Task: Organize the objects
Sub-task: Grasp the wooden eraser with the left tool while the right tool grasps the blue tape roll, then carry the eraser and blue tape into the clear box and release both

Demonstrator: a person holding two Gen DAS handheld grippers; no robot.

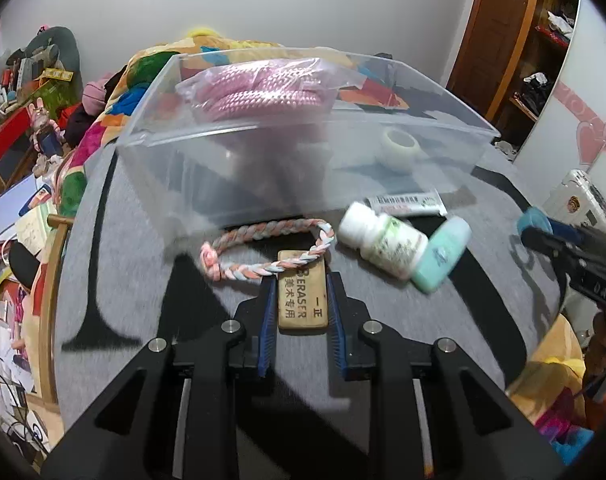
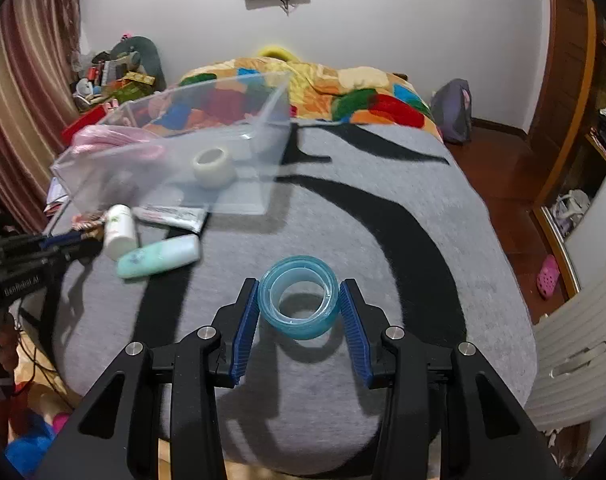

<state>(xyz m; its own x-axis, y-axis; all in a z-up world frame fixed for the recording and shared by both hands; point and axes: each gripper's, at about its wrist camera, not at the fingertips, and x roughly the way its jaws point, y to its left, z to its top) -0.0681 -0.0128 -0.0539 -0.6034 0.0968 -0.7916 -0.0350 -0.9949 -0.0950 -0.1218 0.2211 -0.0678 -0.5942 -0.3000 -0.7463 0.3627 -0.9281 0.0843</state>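
1. Left tool (image 1: 299, 304): blue pads either side of the eraser (image 1: 303, 296), apparently touching its long edges; likely clamped on it, though full closure is not certain.
2. Eraser: flat tan block with printed lettering, low over the grey worktop (image 1: 483, 312), far end under the braided loop (image 1: 263, 252). Judged light, stiff, slightly grippy; best taken across the narrow width near the middle. Risk of dragging the loop along.
3. Right tool (image 2: 299, 304): pads flanking the blue tape roll (image 2: 301, 304), close to both sides; contact too tight to call, probably pinching across the ring.
4. Blue tape roll: translucent ring, flat side down, shadow beneath. Judged light, smooth-sided, mildly crushable; safest held across the outer rim with modest pressure.
5. Clear box (image 1: 303, 148): at the far side of the worktop, holding the bagged pink rope (image 1: 259, 92) and a white tape roll (image 1: 401, 148).
6. Loose in front of the box: white bottle (image 1: 383, 236), mint tube (image 1: 443, 256), small squeeze tube (image 1: 407, 202), all close together.
7. Left wrist view only: eraser lettering, braided loop in full, rope bag detail; right tool seen merely at the edge.
8. Right wrist view only: blue tape roll in full, open stretch of worktop to the right of the box, white chair (image 2: 579, 344) beside it.
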